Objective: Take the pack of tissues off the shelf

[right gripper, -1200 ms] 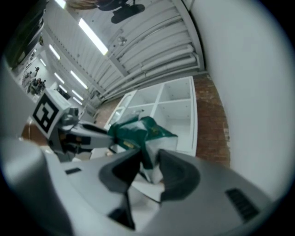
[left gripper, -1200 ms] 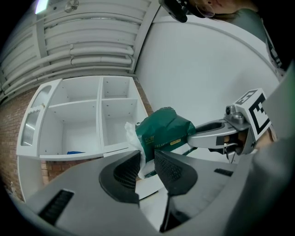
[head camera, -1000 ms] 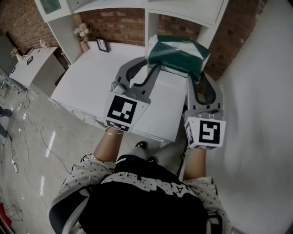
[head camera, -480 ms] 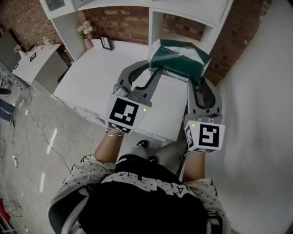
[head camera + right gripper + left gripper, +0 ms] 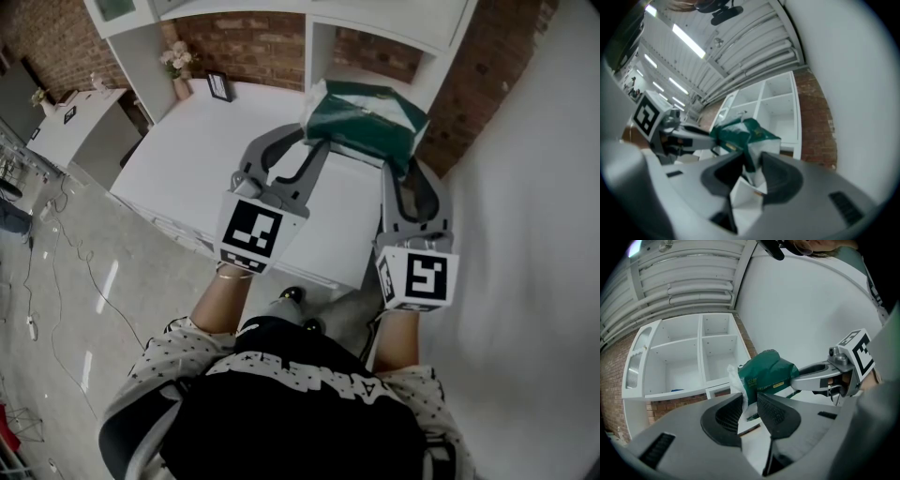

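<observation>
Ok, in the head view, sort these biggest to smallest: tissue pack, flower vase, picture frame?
1. tissue pack, though it's nearest the camera.
2. flower vase.
3. picture frame, only slightly smaller.

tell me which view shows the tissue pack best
The left gripper view: the tissue pack is sharp, its green printed side facing the camera. The head view shows it from above; the right gripper view shows it blurred.

Overhead, steeply downward — others close, upward
</observation>
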The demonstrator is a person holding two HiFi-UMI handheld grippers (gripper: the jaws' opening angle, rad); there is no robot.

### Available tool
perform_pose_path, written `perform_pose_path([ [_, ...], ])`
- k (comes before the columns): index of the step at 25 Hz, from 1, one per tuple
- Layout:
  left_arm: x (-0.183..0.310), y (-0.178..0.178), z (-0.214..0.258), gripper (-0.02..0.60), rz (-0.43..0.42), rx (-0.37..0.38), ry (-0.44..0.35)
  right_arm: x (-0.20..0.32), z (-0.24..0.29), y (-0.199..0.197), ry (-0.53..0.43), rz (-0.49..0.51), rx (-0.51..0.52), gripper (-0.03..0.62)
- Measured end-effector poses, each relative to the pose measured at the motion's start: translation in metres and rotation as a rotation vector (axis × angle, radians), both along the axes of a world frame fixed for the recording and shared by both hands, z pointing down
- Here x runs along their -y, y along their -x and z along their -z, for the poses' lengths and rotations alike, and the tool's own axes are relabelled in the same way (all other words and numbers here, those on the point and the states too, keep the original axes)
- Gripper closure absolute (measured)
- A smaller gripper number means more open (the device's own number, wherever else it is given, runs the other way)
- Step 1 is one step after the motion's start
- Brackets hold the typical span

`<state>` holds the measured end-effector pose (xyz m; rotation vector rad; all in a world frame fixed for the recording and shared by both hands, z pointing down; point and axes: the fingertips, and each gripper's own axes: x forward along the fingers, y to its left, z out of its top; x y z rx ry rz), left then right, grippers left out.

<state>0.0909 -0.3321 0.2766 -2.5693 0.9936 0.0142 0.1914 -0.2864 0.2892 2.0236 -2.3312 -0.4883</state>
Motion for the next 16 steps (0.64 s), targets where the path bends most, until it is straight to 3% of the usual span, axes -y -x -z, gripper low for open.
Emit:
perform_pose_path([
  [16, -0.0023, -0.0043, 0.0030, 0.456, 0.004, 0.016, -0.005, -0.0016, 0.0010, -0.0038, -0.006, 0.002, 0.018, 0.451],
])
